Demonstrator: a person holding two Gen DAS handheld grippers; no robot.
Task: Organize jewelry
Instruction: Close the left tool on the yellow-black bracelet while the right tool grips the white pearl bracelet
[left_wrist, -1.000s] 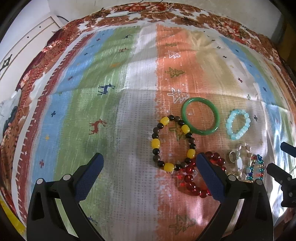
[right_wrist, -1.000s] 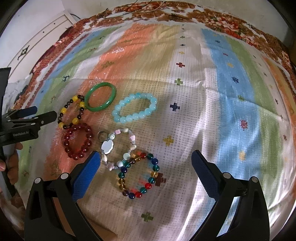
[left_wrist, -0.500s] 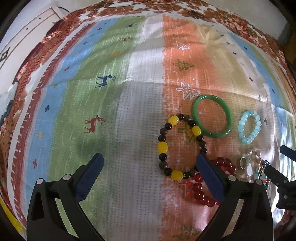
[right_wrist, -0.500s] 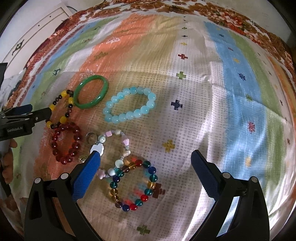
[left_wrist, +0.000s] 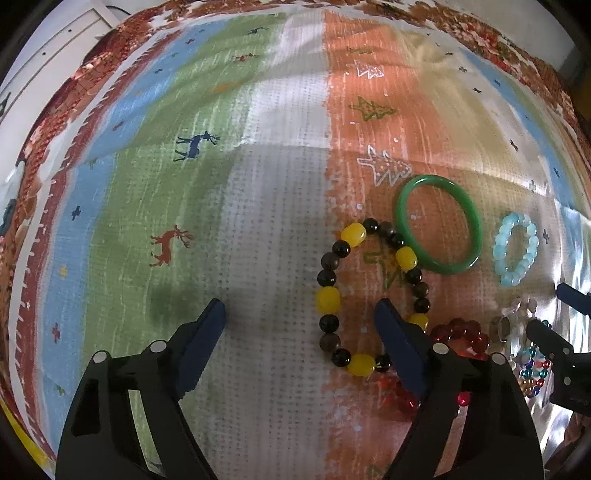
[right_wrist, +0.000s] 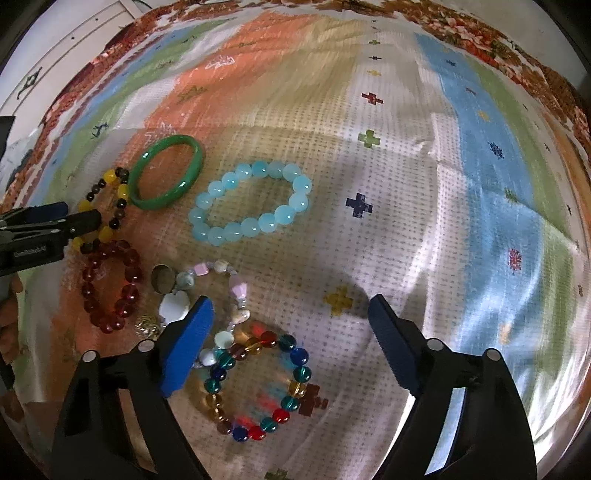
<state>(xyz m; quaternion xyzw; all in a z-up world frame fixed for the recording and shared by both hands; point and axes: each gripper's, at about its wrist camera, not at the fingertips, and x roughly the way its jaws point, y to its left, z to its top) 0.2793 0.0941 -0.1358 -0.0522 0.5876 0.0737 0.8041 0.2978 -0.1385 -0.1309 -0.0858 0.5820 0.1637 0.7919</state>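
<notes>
1. The jewelry is laid in a cluster on the striped cloth (right_wrist: 406, 155); every place below is given from the green bangle (right_wrist: 167, 171).
2. Touching the bangle on the left-gripper side is the yellow-and-black bead bracelet (left_wrist: 369, 299); nearer the cameras lies the red bead bracelet (right_wrist: 110, 284); on the opposite side of the bangle, just beside it, lies the pale blue bead bracelet (right_wrist: 251, 203).
3. Further toward the cameras lie the shell bracelet (right_wrist: 221, 291) and the multicolored bead bracelet (right_wrist: 258, 384), overlapping each other.
4. The left gripper (left_wrist: 299, 314) is seen with its jaws closing; only bare cloth lies between them, and one finger overlaps the yellow-and-black bracelet.
5. The right gripper (right_wrist: 291, 314) is likewise closing, with part of the shell and multicolored bracelets between its jaws but nothing pressed.
6. The bangle is judged rigid, smooth and breakable; its rim would best be pinched across one side.
7. The bead bracelets are judged light, limp and prone to rolling; a single section of strand would best be gripped.
8. The overlapping pair may drag together when one is lifted.
</notes>
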